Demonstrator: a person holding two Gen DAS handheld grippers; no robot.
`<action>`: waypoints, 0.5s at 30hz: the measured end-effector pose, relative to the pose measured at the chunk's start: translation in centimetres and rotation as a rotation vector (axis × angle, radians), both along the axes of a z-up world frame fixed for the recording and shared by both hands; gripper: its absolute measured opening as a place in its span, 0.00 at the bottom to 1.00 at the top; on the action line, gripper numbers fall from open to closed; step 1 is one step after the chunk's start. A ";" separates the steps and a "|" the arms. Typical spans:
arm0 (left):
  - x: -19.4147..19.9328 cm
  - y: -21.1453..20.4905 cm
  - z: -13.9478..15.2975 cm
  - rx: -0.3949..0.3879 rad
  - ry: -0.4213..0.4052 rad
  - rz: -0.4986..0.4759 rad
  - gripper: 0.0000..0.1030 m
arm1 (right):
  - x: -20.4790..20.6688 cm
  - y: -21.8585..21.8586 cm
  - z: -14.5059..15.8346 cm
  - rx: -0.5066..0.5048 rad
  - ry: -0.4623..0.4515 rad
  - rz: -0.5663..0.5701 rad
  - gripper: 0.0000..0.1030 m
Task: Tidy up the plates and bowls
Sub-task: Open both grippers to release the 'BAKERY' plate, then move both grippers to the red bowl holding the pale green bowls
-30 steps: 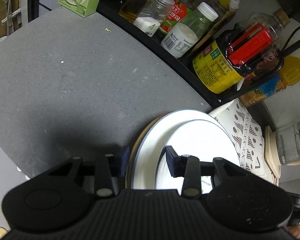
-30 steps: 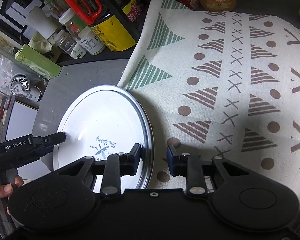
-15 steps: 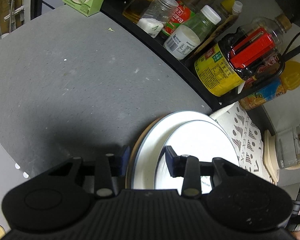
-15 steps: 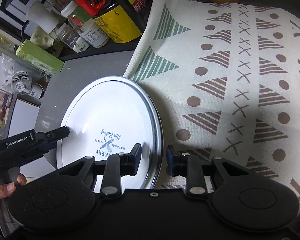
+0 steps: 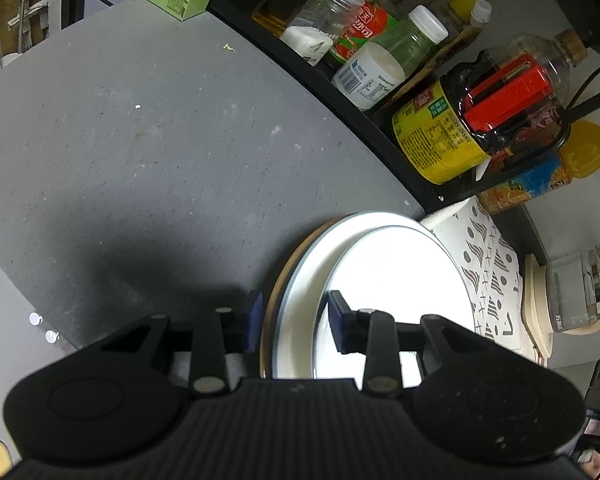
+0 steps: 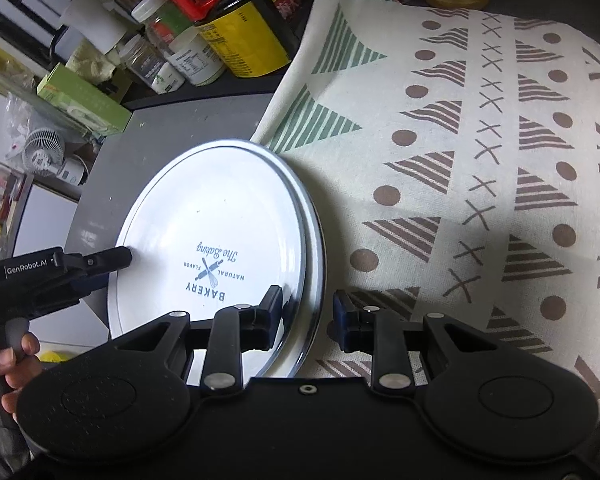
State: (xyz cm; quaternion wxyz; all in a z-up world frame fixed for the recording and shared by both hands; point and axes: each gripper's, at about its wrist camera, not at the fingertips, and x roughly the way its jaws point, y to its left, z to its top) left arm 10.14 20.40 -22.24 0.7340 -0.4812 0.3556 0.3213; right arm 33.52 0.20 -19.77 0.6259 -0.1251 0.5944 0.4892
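While both grippers straddle its rim with jaws parted, the white plate sits partly on the grey counter, right gripper near, left gripper left (print reads "The Baking, NATURAL FLAVOR, BAKERY"; the left tool says "GenRobot.AI").

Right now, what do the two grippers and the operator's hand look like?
Both the left gripper and right gripper have matte black ribbed bodies, round side housings, silver rivets and blue-padded fingers. The left one carries white "GenRobot.AI" lettering. A bare hand shows; no sleeve or cable visible.
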 end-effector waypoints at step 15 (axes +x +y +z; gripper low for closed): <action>1.8 -0.2 2.5 0.040 0.109 -0.044 0.52 | 0.0 -0.9 3.1 0.080 0.000 0.019 0.61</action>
